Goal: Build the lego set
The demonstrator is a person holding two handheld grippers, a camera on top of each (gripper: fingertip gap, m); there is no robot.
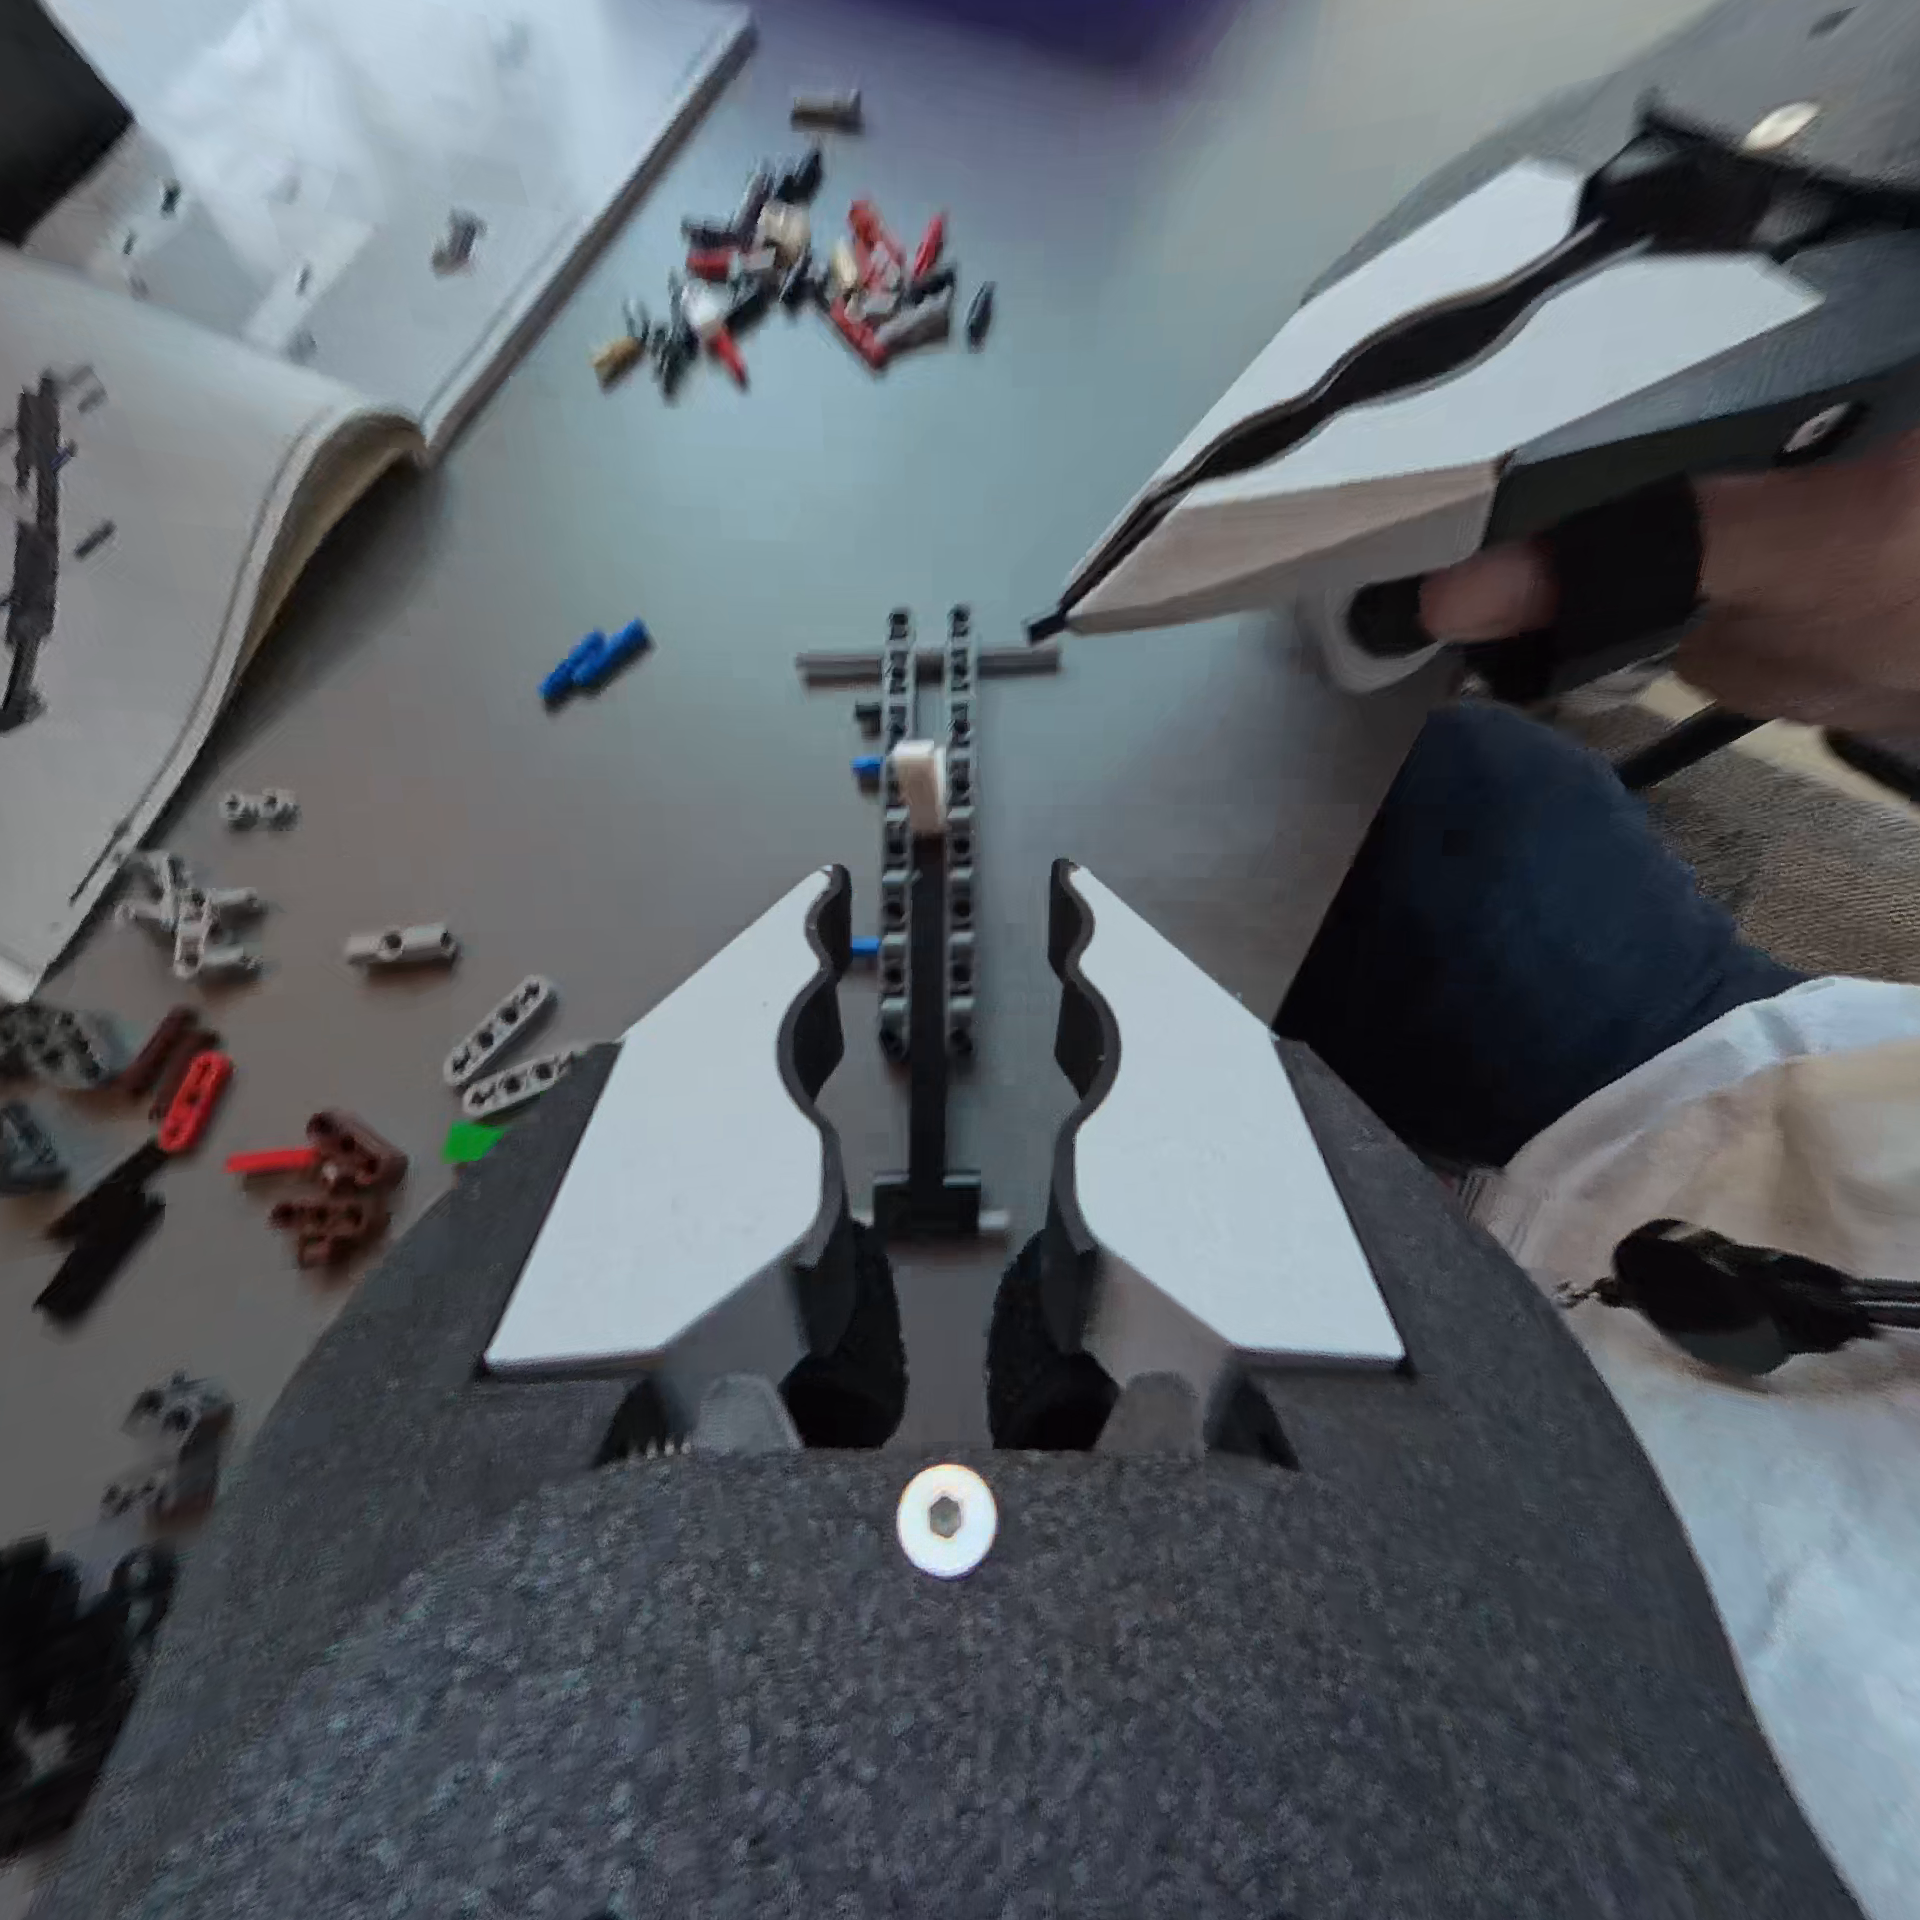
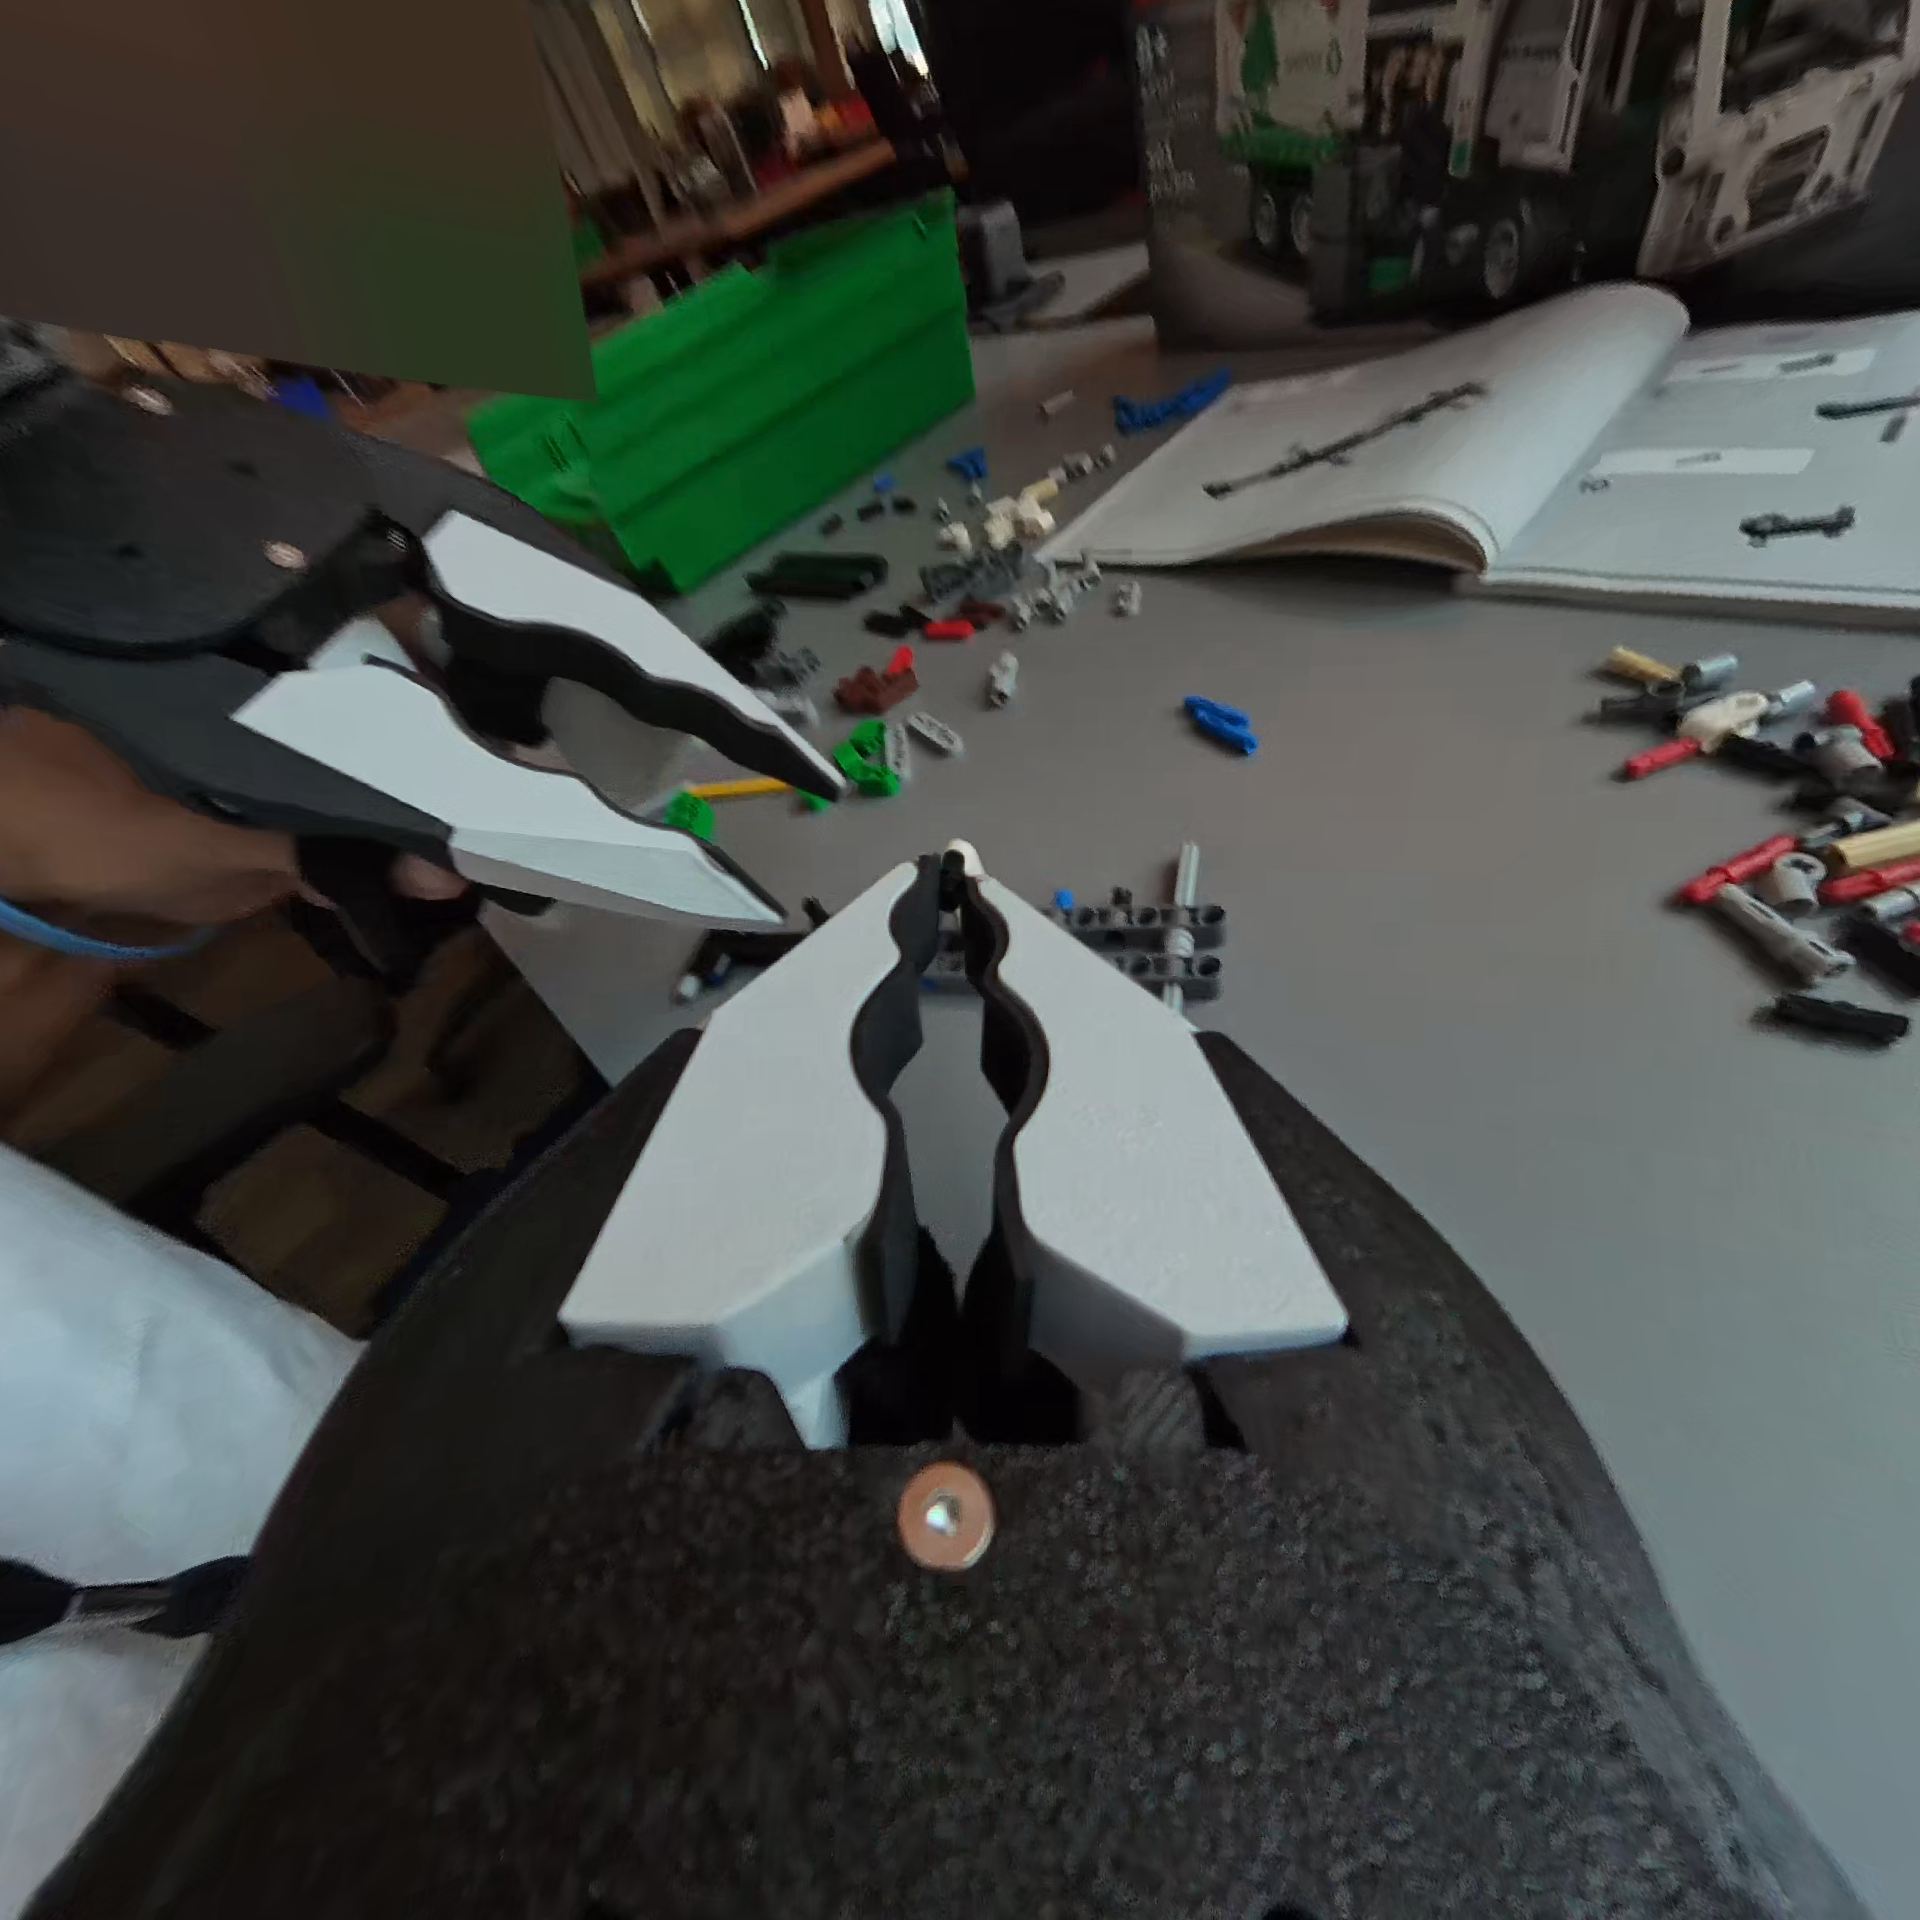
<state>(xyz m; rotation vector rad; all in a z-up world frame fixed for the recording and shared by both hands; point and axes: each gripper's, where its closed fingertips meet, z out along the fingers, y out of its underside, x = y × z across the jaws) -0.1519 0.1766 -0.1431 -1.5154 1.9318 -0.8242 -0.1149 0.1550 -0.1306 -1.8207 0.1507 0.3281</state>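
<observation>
A partly built assembly [image 1: 928, 831] of two dark grey holed beams, a grey cross axle, blue pins and a white piece lies on the grey table [image 1: 675, 540]. My left gripper [image 1: 945, 883] is open and empty, its fingers on either side of the assembly's near end. My right gripper [image 2: 951, 868] is shut on a small black pin [image 2: 949, 875], held just above the table beside the assembly [image 2: 1143, 940]. In the left wrist view the right gripper [image 1: 1042, 627] hovers by the axle's right end. The left gripper [image 2: 805, 852] shows open in the right wrist view.
An open instruction booklet [image 1: 260, 343] lies at the far left. Loose piles of small parts lie around: red, black and tan ones [image 1: 800, 270], blue pins [image 1: 592, 660], grey and brown beams [image 1: 343, 1091]. A green bin [image 2: 748, 416] and the set's box [image 2: 1455, 156] stand behind.
</observation>
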